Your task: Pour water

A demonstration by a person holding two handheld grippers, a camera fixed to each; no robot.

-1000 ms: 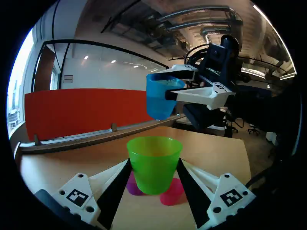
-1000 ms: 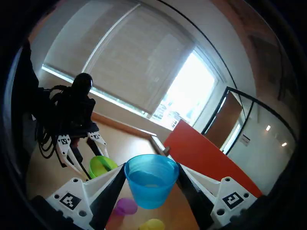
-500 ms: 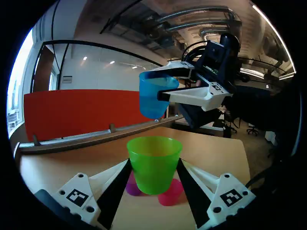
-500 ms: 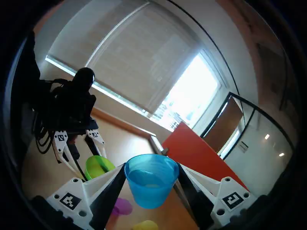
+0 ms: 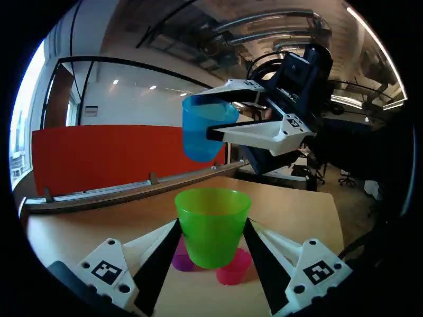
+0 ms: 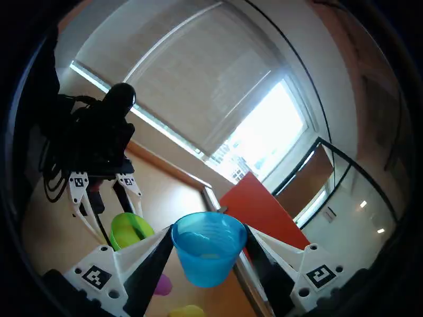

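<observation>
Green cup (image 5: 213, 232) half-hides seemingly pink cup (image 5: 231, 268)

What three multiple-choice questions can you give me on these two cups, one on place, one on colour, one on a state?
1. Where is the blue cup relative to the green cup?
A. Nested inside it.
B. Higher, in the air.
C. Lying on the table behind it.

2. What colour is the cup held by the left tool?
A. Green.
B. White.
C. Black.

3. What is the right tool doing?
A. Open, holding nothing.
B. Shut on a spoon.
C. Shut on the blue cup.

Answers:
1 B, the left gripper view shows it in the air above the green cup's rim.
2 A, the green cup sits between that tool's two fingers.
3 C, both fingers press the blue cup's sides, with water inside.
</observation>
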